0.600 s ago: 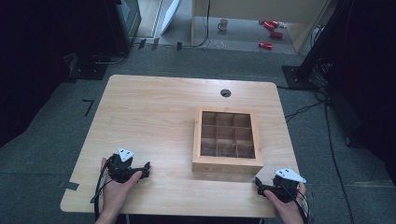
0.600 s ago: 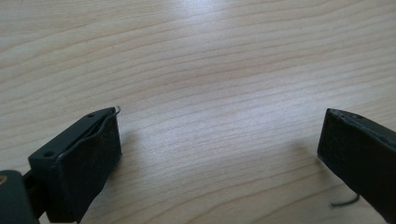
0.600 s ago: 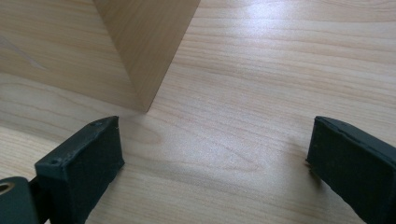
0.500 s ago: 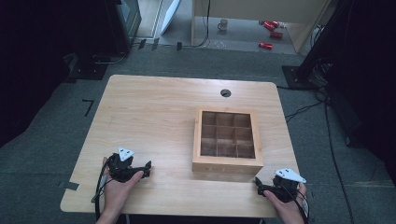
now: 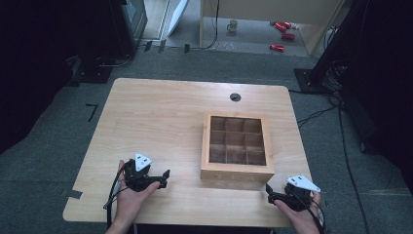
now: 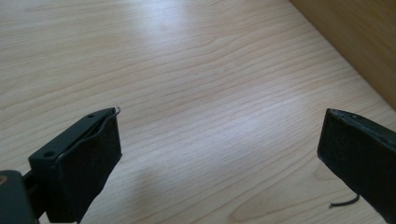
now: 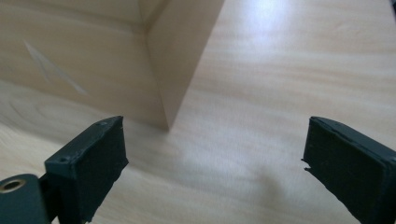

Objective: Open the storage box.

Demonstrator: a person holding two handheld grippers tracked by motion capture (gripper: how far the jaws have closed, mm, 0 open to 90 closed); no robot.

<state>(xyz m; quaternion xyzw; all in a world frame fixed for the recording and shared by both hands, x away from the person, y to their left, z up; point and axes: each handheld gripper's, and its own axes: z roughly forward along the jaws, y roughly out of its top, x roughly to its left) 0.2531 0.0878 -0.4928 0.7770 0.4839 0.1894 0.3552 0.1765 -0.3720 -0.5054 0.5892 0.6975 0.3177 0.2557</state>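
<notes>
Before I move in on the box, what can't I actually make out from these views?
- Box cell floors, high view: the near row lies behind the front wall and dividers, so contents there are unsure.
- Box top, right gripper view: cut off by the upper edge; just a corner shows.
- Box, left gripper view: one wall, cropped at the right edge.
- Small red things on the floor, high view: too small to identify.

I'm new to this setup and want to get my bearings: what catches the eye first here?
A wooden box split into nine open compartments sits right of centre on the light wooden table. At the near edge, the left gripper and the right gripper flank it, each in a hand, jaws wide open with nothing between them. The right gripper's view looks at the box's near corner.
</notes>
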